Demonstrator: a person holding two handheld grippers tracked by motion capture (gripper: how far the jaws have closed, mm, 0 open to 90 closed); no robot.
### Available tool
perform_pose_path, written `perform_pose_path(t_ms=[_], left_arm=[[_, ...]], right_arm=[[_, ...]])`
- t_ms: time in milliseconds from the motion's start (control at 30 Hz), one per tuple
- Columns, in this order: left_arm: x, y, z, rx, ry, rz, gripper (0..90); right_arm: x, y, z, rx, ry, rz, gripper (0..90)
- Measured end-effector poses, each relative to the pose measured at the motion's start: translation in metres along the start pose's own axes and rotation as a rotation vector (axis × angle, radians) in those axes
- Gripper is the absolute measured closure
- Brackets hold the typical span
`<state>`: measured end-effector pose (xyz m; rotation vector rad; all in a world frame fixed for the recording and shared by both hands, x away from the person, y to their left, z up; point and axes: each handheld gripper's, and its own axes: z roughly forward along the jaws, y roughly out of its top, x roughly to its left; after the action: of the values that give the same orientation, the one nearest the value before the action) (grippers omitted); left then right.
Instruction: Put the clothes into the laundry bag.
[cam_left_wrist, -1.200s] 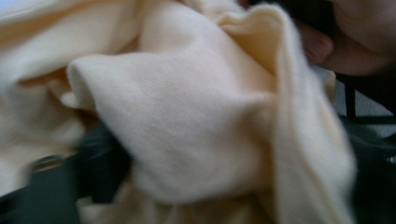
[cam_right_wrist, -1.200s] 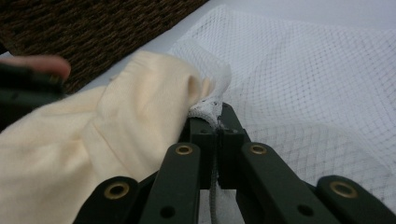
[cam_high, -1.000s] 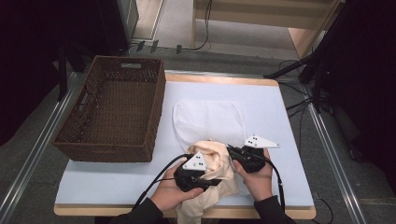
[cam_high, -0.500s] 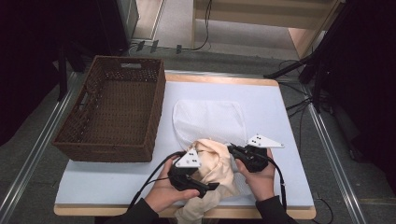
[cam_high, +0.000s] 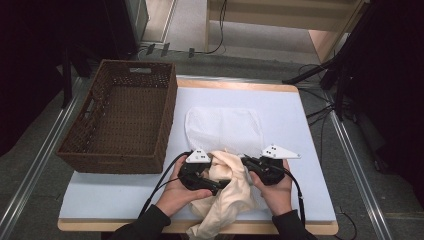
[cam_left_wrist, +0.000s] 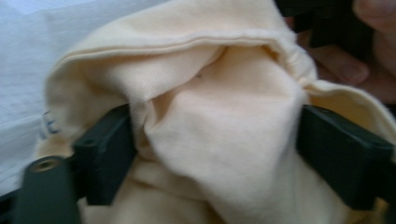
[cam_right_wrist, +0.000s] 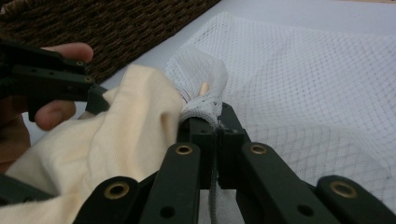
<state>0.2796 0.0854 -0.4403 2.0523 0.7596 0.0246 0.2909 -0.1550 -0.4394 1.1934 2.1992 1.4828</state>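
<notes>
A cream cloth (cam_high: 232, 192) lies crumpled at the table's front edge, between my two grippers. My left gripper (cam_high: 222, 182) reaches into it from the left. Its jaws have just been opening and then eased in a little. In the left gripper view they stand wide, with a bunch of the cream cloth (cam_left_wrist: 219, 93) bulging between them, left gripper (cam_left_wrist: 215, 154). A white mesh bag (cam_high: 222, 125) lies flat behind the cloth. My right gripper (cam_right_wrist: 215, 128) is shut on the mesh bag's rim (cam_right_wrist: 201, 88) and lifts it beside the cloth (cam_right_wrist: 126, 126).
A brown wicker basket (cam_high: 107, 157) stands at the table's left; its weave (cam_right_wrist: 107, 28) is also in the right gripper view. The light blue table top (cam_high: 295, 115) extends to the right and back. Cables trail from both grippers over the front edge.
My left gripper has shifted left and then back toward the cloth, and its jaws have spread around a bunch of it. The right gripper has stayed put on the mesh rim.
</notes>
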Motion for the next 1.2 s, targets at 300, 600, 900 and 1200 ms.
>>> perform_pose_path(t_ms=[300, 600, 900, 1200], left_arm=[[-0.01, 0.003, 0.012, 0.062, -0.075, 0.06, 74.8], [-0.019, 0.002, 0.02, 0.159, 0.102, 0.11, 79.9], [-0.008, 0.001, 0.005, 0.064, 0.16, 0.07, 68.1], [0.015, 0.009, -0.033, -0.085, 0.209, -0.014, 36.8]], right_arm=[[-0.001, 0.001, 0.0, -0.011, 0.0, 0.009, 88.5], [0.0, 0.006, -0.009, -0.043, -0.011, 0.007, 88.5], [0.002, 0.003, -0.008, -0.021, -0.006, -0.005, 88.4], [0.001, 0.002, -0.006, -0.013, -0.002, -0.002, 88.4]])
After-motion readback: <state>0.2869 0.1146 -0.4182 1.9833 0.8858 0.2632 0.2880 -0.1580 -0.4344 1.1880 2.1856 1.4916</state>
